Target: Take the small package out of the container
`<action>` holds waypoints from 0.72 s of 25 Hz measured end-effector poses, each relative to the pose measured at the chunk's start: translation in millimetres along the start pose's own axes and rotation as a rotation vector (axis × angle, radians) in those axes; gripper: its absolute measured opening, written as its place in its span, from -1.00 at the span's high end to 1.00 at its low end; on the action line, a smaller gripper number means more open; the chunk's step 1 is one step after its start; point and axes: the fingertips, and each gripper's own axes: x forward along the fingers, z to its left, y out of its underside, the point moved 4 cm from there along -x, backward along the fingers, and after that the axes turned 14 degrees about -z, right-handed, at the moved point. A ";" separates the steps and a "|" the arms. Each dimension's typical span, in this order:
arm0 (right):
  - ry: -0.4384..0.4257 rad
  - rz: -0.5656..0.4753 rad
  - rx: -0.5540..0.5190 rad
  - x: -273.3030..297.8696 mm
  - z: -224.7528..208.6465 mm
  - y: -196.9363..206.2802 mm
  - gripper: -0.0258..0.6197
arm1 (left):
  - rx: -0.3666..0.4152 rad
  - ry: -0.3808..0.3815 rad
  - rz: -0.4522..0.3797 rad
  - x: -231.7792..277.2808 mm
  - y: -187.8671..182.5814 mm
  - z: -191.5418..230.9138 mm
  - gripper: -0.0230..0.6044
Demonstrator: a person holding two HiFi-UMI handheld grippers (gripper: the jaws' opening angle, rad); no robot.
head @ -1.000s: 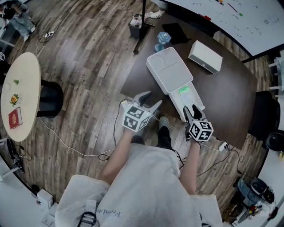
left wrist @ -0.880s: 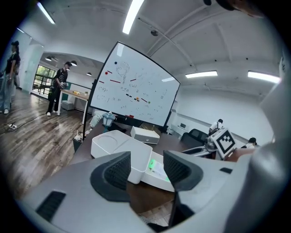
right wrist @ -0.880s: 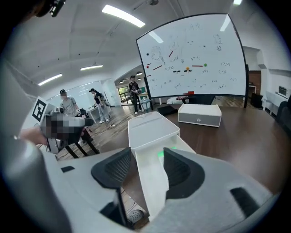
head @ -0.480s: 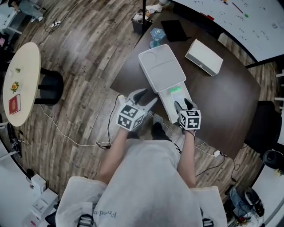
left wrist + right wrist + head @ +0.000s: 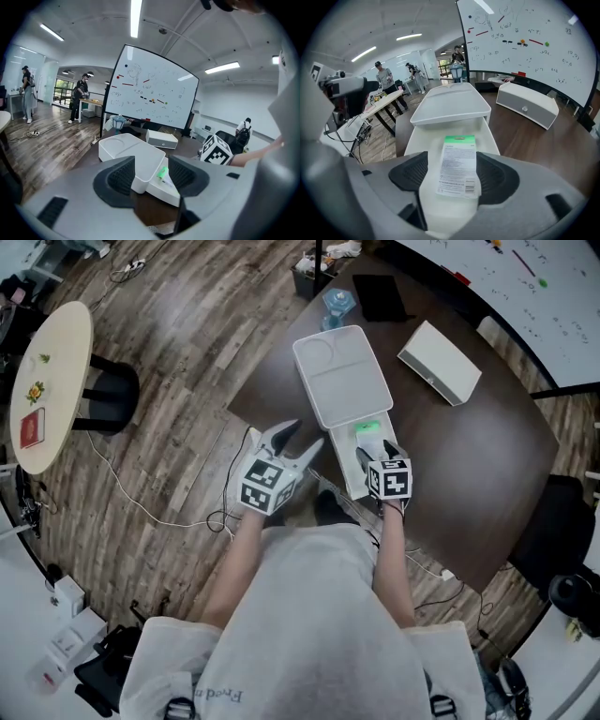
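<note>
A white container [image 5: 342, 381] stands on the dark table [image 5: 469, 484], its drawer [image 5: 359, 482] pulled out toward me. In the drawer lies the small package [image 5: 368, 428], white with a green top edge. My right gripper [image 5: 375, 448] is over the drawer with its jaws opening. In the right gripper view the package [image 5: 458, 164] lies flat between the two pads [image 5: 410, 176], and I see no squeeze on it. My left gripper [image 5: 302, 435] hangs open and empty off the table's near-left edge. Its own view shows the container [image 5: 126, 150] and the package [image 5: 162, 172] ahead.
A white rectangular box [image 5: 441, 362] lies on the table right of the container. A black flat item [image 5: 380, 296] and a blue bottle [image 5: 338, 304] sit at the far end. A round side table [image 5: 47, 381] and floor cables [image 5: 141, 512] are to the left. A whiteboard [image 5: 525, 42] stands behind the table.
My right gripper has moved forward along the drawer until the package lies between its jaws, and the jaws stand wider. The left gripper stays beside the table edge.
</note>
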 end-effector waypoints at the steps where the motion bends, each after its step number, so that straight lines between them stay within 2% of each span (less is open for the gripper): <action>1: -0.002 0.016 -0.007 3.1 -0.8 1.7 -0.10 | -0.003 -0.011 0.004 -0.7 2.0 1.0 0.24; 5: -0.011 0.067 -0.018 14.5 -1.9 6.7 -0.17 | -0.014 -0.053 0.014 -5.1 8.0 4.8 0.24; 10: 0.047 0.082 -0.022 28.1 -7.1 10.2 -0.29 | -0.023 -0.090 0.025 -13.2 15.6 15.8 0.24; 18: 0.050 0.143 -0.014 40.6 -5.1 23.0 -0.20 | -0.024 -0.138 0.019 -28.4 11.0 32.8 0.24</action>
